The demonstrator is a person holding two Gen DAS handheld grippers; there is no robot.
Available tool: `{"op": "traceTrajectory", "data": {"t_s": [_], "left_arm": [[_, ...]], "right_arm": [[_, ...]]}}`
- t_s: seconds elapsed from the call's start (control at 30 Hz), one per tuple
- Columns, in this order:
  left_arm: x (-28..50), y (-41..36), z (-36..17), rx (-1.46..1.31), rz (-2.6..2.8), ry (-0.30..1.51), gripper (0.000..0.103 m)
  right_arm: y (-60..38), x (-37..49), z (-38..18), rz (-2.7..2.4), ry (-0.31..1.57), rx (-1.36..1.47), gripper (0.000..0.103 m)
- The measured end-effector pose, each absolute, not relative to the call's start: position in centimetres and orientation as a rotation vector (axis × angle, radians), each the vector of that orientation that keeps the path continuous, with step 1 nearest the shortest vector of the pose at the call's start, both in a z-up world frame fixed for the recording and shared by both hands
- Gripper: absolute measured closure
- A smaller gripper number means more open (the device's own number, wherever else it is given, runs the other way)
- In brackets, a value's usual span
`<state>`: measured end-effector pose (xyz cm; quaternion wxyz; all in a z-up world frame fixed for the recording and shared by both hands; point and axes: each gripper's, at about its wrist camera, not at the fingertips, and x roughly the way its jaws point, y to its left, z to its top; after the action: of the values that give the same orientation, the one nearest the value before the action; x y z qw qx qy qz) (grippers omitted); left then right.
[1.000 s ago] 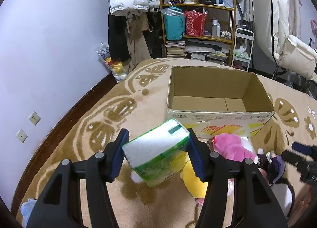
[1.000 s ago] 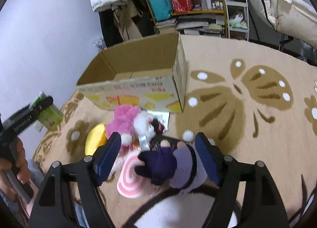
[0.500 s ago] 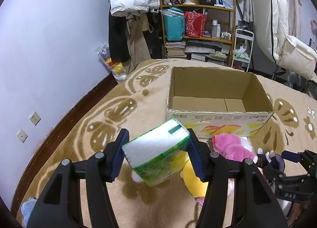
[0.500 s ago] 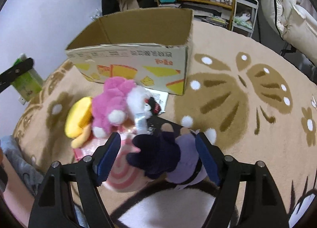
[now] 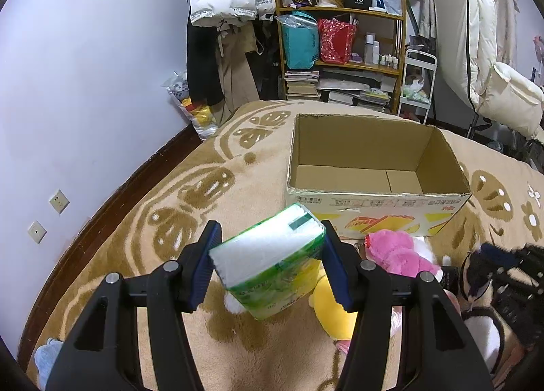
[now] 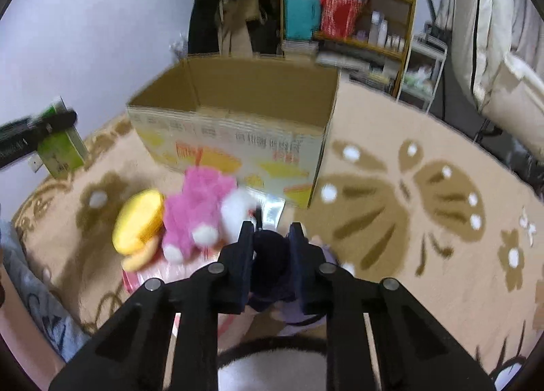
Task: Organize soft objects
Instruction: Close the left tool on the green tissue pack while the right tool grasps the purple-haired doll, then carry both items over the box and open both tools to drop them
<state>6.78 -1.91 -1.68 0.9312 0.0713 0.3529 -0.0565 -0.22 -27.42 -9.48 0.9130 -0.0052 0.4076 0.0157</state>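
Observation:
My left gripper (image 5: pixel 268 262) is shut on a green and white tissue pack (image 5: pixel 272 263) and holds it above the carpet, in front of the open cardboard box (image 5: pixel 374 200). My right gripper (image 6: pixel 271 251) is shut on a dark purple plush toy (image 6: pixel 270 255) near the carpet, just in front of the box (image 6: pixel 238 149). A pink plush (image 6: pixel 199 211) and a yellow plush (image 6: pixel 141 221) lie left of it; both also show in the left wrist view, pink (image 5: pixel 394 251) and yellow (image 5: pixel 331 309). The tissue pack appears at far left (image 6: pixel 59 149).
A tan patterned carpet (image 5: pixel 190 194) covers the floor. A cluttered wooden shelf (image 5: pixel 343 51), hanging coats (image 5: pixel 221 51) and a white cart (image 5: pixel 418 85) stand behind the box. A white padded chair (image 5: pixel 489 85) is at the right. The purple wall (image 5: pixel 85 85) runs along the left.
My right gripper has closed on the dark purple plush and swung to face the box more squarely. The left gripper with the tissue pack has stayed still.

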Motion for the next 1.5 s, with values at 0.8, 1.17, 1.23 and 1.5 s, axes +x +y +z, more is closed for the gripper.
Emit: {"op": "traceTrajectory", "data": {"t_s": [0.8, 1.17, 1.23, 1.5], "left_arm": [[8.7, -4.3, 1.5, 0.209, -0.117, 0.556, 0.047], [13.8, -7.2, 2.8, 0.251, -0.172, 0.524, 0.047], [14.8, -7.7, 2.1, 0.242, -0.186, 0.54, 0.047], [17.4, -10.0, -2.1, 0.282, -0.258, 0.627, 0.047]], "right_arm": [[-27.2, 1.9, 0.8, 0.121, 0.548, 0.02, 0.089], [-28.5, 6.5, -0.1, 0.139, 0.516, 0.061, 0.089], [-28.9, 7.1, -0.9, 0.135, 0.522, 0.085, 0.089], [-29.8, 10.5, -4.4, 0.146, 0.611, 0.113, 0.088]]}}
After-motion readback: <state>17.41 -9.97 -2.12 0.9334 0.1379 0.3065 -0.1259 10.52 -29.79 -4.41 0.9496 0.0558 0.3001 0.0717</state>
